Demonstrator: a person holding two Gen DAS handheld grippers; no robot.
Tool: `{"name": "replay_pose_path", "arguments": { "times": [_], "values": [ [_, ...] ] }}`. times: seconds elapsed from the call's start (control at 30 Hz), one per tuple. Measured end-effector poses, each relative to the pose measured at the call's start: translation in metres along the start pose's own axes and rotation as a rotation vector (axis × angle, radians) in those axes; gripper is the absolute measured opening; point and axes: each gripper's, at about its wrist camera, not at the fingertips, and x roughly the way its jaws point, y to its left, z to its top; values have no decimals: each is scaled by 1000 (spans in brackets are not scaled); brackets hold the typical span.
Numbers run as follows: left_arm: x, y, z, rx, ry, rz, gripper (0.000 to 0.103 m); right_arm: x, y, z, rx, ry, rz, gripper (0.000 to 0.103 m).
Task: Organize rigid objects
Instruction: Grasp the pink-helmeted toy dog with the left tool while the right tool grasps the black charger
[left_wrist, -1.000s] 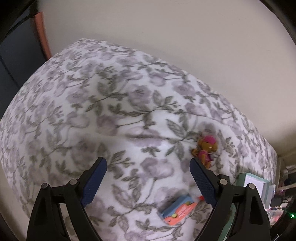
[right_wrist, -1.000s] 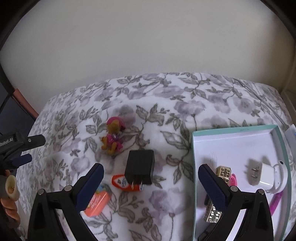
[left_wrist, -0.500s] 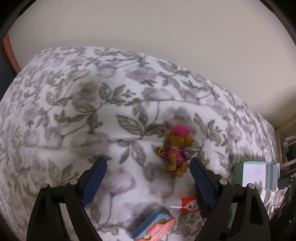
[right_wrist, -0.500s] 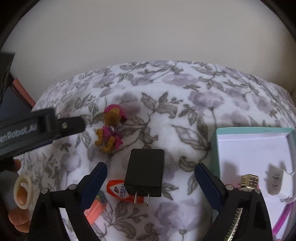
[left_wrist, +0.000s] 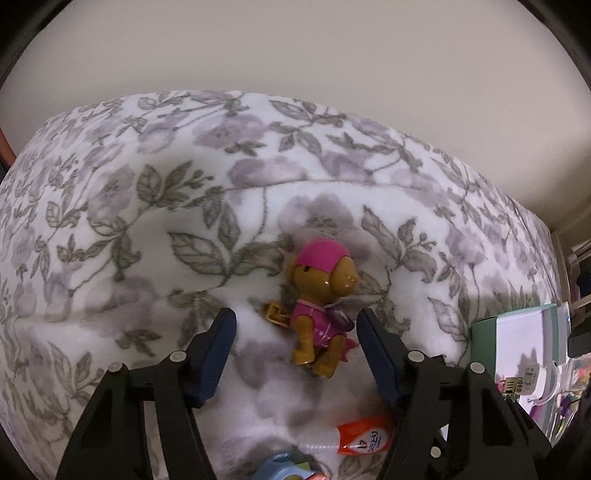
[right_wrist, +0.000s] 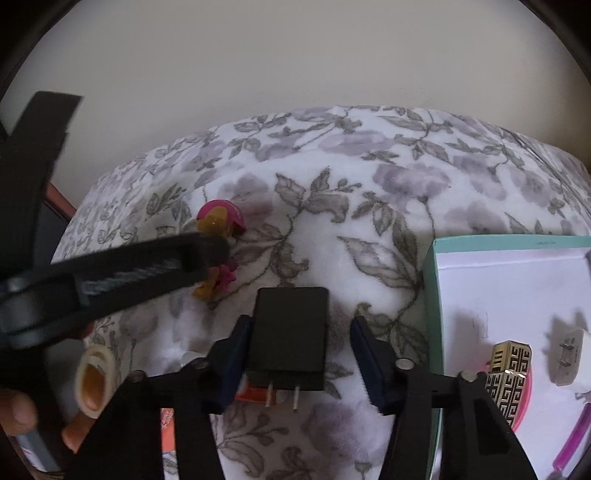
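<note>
A brown toy dog (left_wrist: 320, 297) in a pink cap and suit lies on the floral blanket (left_wrist: 155, 229). My left gripper (left_wrist: 295, 325) is open, its fingers on either side of the dog's body without touching. In the right wrist view the dog (right_wrist: 218, 226) is partly hidden behind the left gripper's finger (right_wrist: 140, 266). My right gripper (right_wrist: 299, 336) is open around a black plug adapter (right_wrist: 290, 338); its left finger is close against the adapter's side. A teal box (right_wrist: 430, 280) with a white floor stands to the right.
An orange tube (left_wrist: 364, 437) and a blue-and-orange toy (left_wrist: 284, 469) lie near the left gripper's base. The box holds a gold patterned block (right_wrist: 508, 380), a white charger (right_wrist: 570, 356) and pink items (right_wrist: 570, 443). A cream wall (right_wrist: 295, 66) is behind the bed.
My left gripper has swung right and come down so that its fingers straddle the toy dog. My right gripper has moved forward and down until its fingers flank the black adapter.
</note>
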Motion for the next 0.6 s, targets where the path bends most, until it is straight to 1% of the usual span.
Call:
{"name": "replay_pose_path", "arguments": {
  "times": [0.03,0.1,0.2,0.27,0.3,0.6],
  "values": [
    [2,-2,-1,6,2,1,60,-1,1,-1,-7,-1,2,49],
    [6,-4,-2,11,12,-14,45,-1,3,-1,-16,-2,1,48],
    [7,-7,-3,21,7,-18,37,-1,3,-1,-17,-3,3,46],
    [6,-8,-3,27,4,-14,37,-1,3,-1,-19,-4,2,46],
    [5,-7,-3,24,3,-16,37,-1,3,-1,-19,-4,7,44],
    [-6,-4,0,4,-7,-6,37,-8,4,0,-37,-11,3,44]
  ]
}}
